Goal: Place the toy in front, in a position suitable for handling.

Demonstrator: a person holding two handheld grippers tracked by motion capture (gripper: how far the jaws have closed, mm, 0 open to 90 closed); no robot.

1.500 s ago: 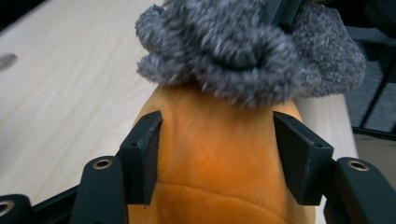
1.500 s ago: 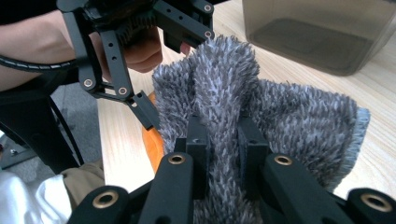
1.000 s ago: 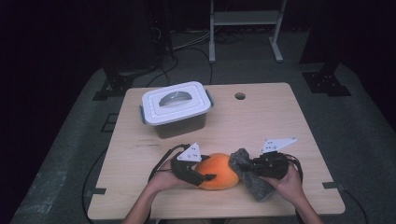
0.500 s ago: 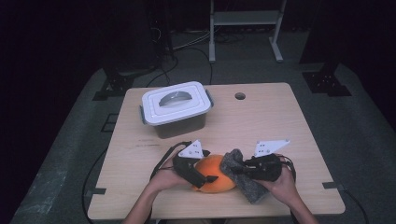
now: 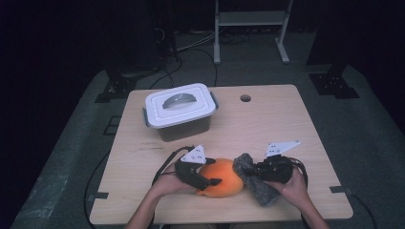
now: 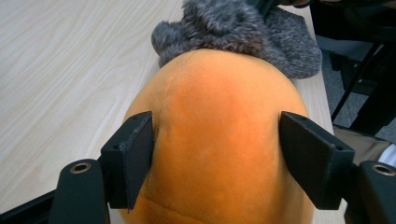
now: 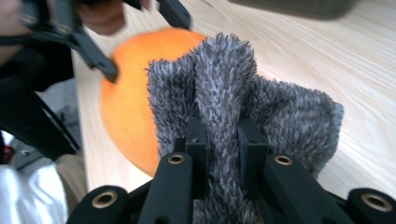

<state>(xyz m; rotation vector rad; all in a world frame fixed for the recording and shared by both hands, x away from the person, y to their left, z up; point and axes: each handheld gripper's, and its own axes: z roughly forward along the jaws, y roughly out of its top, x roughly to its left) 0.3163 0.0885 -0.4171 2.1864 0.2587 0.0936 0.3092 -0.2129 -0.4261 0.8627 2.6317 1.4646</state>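
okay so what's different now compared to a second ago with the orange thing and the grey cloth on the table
The right gripper, clamped on the fuzzy grey cloth, has slid slightly left against the round orange plush. The left gripper has just been closing, its jaws straddling the plush at its sides. The plush stayed put, as did the white-lidded plastic box on the wooden table.

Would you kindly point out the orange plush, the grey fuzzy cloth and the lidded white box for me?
orange plush (image 5: 220,177), high view, middle of its rounded top.
grey fuzzy cloth (image 7: 224,79), right gripper view, the raised fold above the jaws.
lidded white box (image 5: 179,106), high view, the lid beside its handle.
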